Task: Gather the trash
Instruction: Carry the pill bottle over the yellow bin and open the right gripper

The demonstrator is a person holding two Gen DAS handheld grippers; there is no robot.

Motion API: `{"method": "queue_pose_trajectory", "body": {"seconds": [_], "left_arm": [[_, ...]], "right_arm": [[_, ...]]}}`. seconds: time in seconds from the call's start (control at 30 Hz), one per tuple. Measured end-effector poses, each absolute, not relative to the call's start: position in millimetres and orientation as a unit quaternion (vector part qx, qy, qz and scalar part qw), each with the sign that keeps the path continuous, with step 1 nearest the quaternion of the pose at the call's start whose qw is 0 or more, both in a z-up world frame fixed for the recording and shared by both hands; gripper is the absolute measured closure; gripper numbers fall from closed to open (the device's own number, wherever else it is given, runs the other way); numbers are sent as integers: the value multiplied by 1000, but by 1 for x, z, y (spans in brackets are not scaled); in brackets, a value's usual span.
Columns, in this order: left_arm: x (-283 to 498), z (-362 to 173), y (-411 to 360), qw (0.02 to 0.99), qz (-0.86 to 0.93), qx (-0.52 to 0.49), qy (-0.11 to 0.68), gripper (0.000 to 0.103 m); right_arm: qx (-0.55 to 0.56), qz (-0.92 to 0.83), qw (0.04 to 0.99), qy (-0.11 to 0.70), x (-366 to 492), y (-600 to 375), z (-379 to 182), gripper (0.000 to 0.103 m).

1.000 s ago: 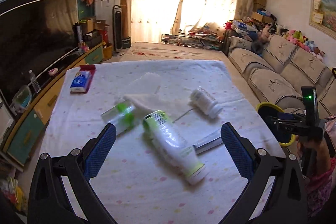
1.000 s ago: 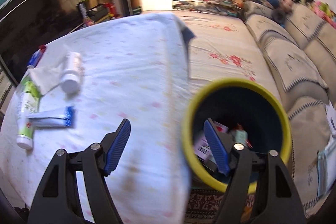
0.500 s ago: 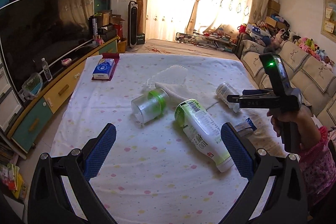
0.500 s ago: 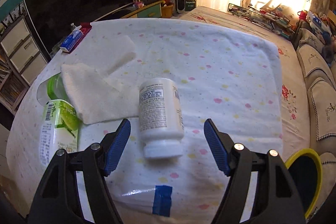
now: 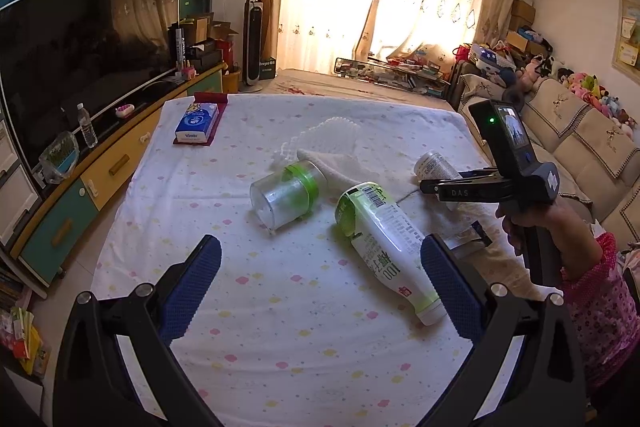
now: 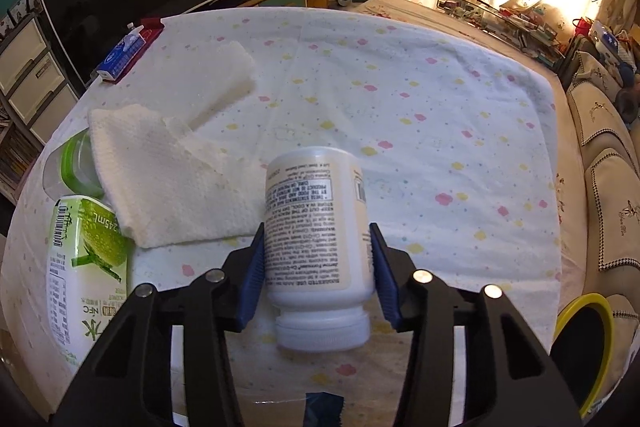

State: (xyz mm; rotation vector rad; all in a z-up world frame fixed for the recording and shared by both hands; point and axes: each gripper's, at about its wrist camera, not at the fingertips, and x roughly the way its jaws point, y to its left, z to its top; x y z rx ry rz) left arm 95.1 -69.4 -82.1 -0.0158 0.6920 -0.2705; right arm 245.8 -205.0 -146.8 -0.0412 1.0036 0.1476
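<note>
Judging by its look, the white pill bottle point(image 6: 316, 227) is a rigid plastic cylinder, probably light and perhaps empty, with a smooth printed label that could slide under the pads. It lies on its side on the dotted tablecloth point(image 6: 420, 99), cap toward the camera, and is best taken across the middle of its body, clear of the narrower neck and cap.

In the right wrist view the bottle is seen between the blue pads of the right gripper point(image 6: 318, 267), base toward twelve o'clock and cap toward six. The jaws are closing on it, and both pads appear to sit against its flanks; a firm clamp cannot be confirmed. A white paper towel point(image 6: 168, 187) lies at ten o'clock, touching the bottle, a green-labelled drink bottle point(image 6: 84, 267) at nine, and the yellow-rimmed bin point(image 6: 600, 339) at four.

The left gripper point(image 5: 320, 287) is held wide apart above the cloth, with nothing between its pads.
</note>
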Motion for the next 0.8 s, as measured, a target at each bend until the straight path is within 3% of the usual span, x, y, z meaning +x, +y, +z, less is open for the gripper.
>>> {"method": "queue_pose_trajectory", "body": {"seconds": [0.53, 0.8], "left_arm": [[92, -81, -81, 931, -140, -1, 338, 5], [89, -80, -84, 930, -141, 0, 338, 5]], "right_arm": [[13, 74, 901, 427, 186, -226, -103, 57], [38, 13, 913, 406, 140, -285, -94, 57]]}}
